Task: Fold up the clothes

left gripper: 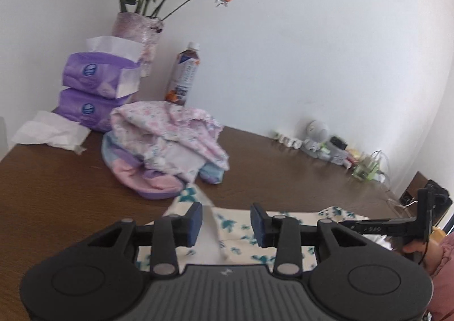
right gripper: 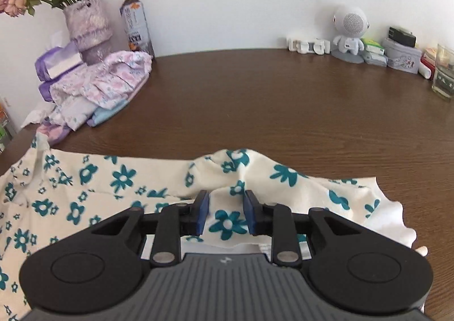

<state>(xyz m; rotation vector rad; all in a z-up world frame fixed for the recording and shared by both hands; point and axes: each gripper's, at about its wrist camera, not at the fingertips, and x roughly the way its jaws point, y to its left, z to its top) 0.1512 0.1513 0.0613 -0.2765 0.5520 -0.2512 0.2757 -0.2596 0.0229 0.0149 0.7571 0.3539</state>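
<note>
Cream garment with teal flowers (right gripper: 119, 179) lies spread on the near part of the brown table (right gripper: 283, 111), rumpled along its far edge with a raised fold in the middle. Right gripper (right gripper: 227, 211) sits low over that fold, jaws parted, blue pads (right gripper: 203, 213) either side of a flower print; cloth lies between them, pads not pressing it. Left gripper (left gripper: 227, 221) hovers above the same garment (left gripper: 235, 224) nearer its left end, jaws apart, nothing clamped; a narrow strip of cloth runs under the gap. In the left wrist view the right tool's black body shows at the far right edge, with a hand (left gripper: 420, 253) and pink sleeve behind it. Pile of pink and lilac clothes (left gripper: 167, 145) sits further back left, beside stacked purple tissue packs (left gripper: 93, 88), a vase of dried roses (left gripper: 139, 29) and a drink bottle (left gripper: 184, 77). Small robot-shaped speaker (right gripper: 350, 29) and clutter along the wall, far right.
</note>
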